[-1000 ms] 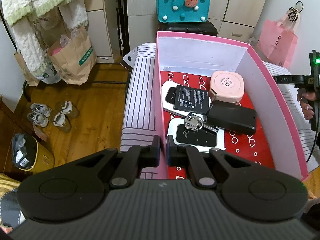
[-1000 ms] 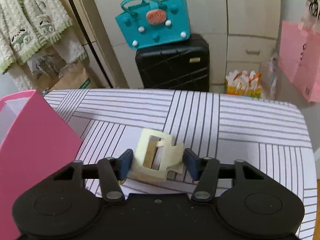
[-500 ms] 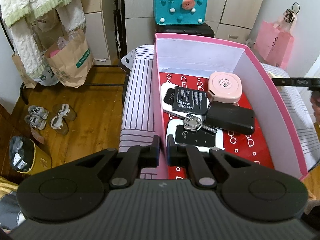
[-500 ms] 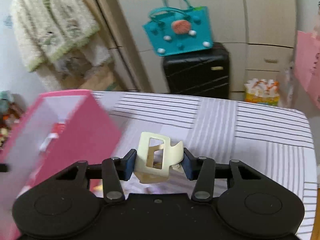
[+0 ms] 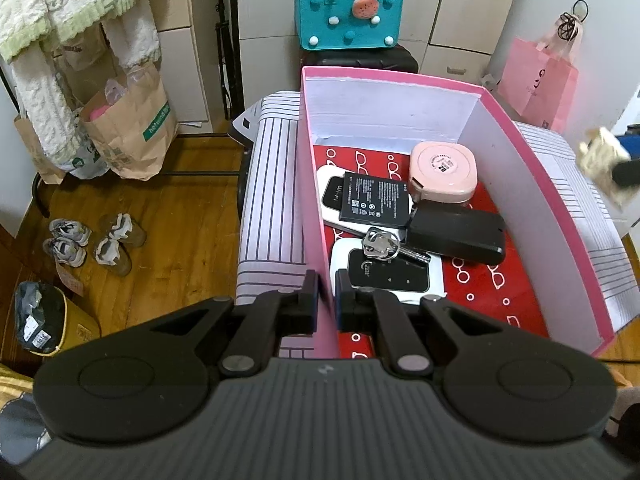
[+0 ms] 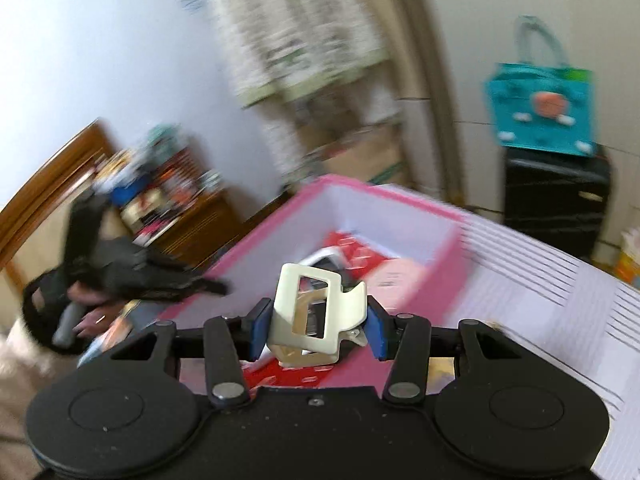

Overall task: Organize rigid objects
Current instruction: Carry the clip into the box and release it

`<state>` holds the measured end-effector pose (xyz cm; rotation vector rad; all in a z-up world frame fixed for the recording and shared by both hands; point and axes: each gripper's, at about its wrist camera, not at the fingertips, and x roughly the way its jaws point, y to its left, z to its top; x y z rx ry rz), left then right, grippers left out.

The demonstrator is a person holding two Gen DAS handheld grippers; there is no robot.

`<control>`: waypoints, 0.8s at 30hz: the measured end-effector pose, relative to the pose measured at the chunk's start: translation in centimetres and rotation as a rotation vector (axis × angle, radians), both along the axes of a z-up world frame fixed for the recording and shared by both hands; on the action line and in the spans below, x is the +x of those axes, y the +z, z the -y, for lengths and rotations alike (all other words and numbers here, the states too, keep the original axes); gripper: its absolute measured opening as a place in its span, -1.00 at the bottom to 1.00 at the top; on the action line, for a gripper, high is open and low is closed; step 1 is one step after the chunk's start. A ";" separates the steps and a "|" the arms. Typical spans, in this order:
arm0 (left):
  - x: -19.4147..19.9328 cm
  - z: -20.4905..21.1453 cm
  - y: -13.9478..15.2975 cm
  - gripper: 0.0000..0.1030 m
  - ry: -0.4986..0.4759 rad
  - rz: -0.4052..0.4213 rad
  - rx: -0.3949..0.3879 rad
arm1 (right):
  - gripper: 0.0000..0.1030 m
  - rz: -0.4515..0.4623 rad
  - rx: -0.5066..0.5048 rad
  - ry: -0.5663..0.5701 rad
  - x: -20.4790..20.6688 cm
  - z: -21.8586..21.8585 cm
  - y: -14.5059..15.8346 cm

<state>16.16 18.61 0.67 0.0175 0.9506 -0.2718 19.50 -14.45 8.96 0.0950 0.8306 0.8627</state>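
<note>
A pink box point(image 5: 552, 216) with a red patterned floor stands on a striped board. Inside lie a pink rounded case point(image 5: 442, 172), a black battery point(image 5: 374, 202), a black pouch point(image 5: 456, 234), keys point(image 5: 384, 245) and two white devices. My left gripper point(image 5: 327, 295) is shut on the box's left wall. My right gripper point(image 6: 316, 326) is shut on a cream hair claw clip point(image 6: 316, 312), held in the air above the box's near side point(image 6: 400, 308). The clip point(image 5: 600, 156) shows blurred at the right edge of the left wrist view.
The striped board point(image 6: 560, 288) extends right of the box. A teal bag point(image 5: 350, 16) sits on a black suitcase point(image 6: 556, 200) behind. Paper bags point(image 5: 128, 128), shoes point(image 5: 92, 240) and a wooden floor lie left; a pink bag point(image 5: 538, 80) hangs right.
My right gripper lifted the clip off the striped board and swung left over the pink box, rolling as it went. The left gripper stayed clamped on the box wall.
</note>
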 end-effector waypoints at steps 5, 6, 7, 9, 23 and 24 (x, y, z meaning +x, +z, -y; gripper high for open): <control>-0.1 0.0 -0.1 -0.86 -0.004 0.010 0.000 | 0.04 -0.015 -0.097 0.203 0.0 -5.5 -0.8; -0.1 0.0 -0.1 -0.86 -0.004 0.010 -0.002 | 0.04 -0.021 -0.119 0.229 -0.1 -6.4 -1.1; -0.1 0.0 -0.1 -0.86 -0.003 0.010 -0.006 | 0.04 -0.028 -0.146 0.256 -0.1 -7.3 -1.7; -0.1 -0.1 -0.1 -0.86 -0.004 0.012 -0.010 | 0.03 -0.037 -0.199 0.299 0.1 -8.7 -2.7; -0.2 -0.4 -0.2 -0.84 -0.016 0.016 -0.029 | 0.04 -0.106 -0.314 0.458 0.8 -11.5 -6.6; -0.2 -0.4 -0.2 -0.84 -0.016 0.016 -0.028 | 0.04 -0.104 -0.332 0.461 0.8 -11.6 -6.8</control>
